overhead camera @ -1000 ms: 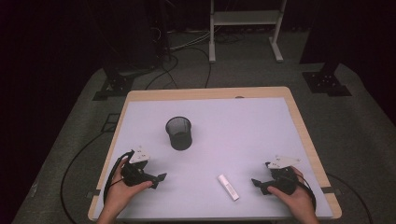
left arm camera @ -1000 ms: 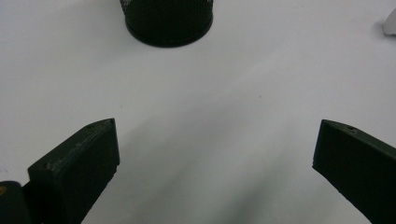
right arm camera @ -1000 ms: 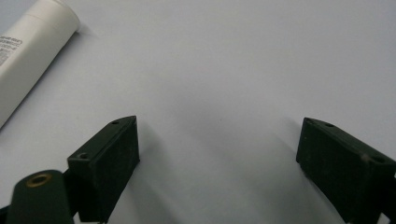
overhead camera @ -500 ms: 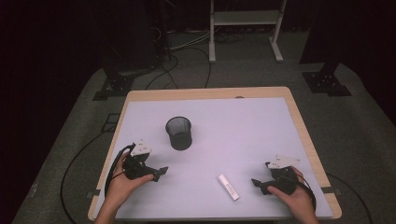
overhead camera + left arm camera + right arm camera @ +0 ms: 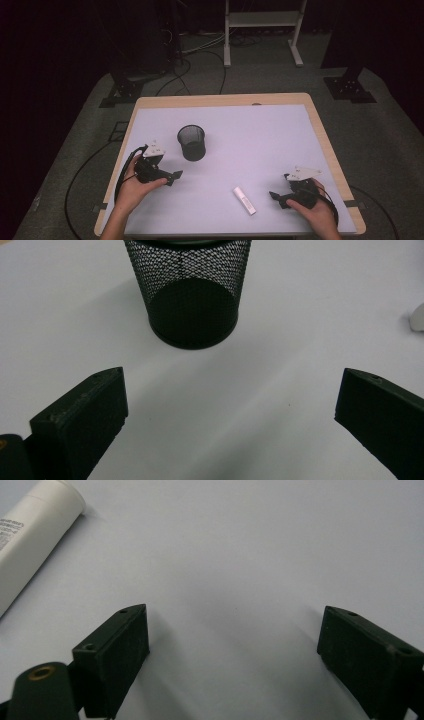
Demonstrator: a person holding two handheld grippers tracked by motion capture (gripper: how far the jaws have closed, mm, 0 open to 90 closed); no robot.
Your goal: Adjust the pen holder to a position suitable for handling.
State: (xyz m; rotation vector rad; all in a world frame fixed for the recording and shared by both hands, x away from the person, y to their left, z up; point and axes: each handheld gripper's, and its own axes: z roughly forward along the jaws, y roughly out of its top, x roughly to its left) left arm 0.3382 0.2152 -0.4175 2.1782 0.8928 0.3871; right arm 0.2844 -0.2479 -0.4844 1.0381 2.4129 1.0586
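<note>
Left gripper view, mesh cup [image 5: 192, 292] ahead of spread, empty fingers [image 5: 82, 422], right gripper [image 5: 278, 196] spread beside white tube [image 5: 244, 200]

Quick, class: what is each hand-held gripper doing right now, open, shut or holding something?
Left hand-held gripper: open, holding nothing.
Right hand-held gripper: open, holding nothing.

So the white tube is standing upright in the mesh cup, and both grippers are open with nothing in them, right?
Not quite: the white tube lies flat on the table, apart from the mesh cup, as the high view shows. Both the left gripper and right gripper are open, holding nothing.
</note>
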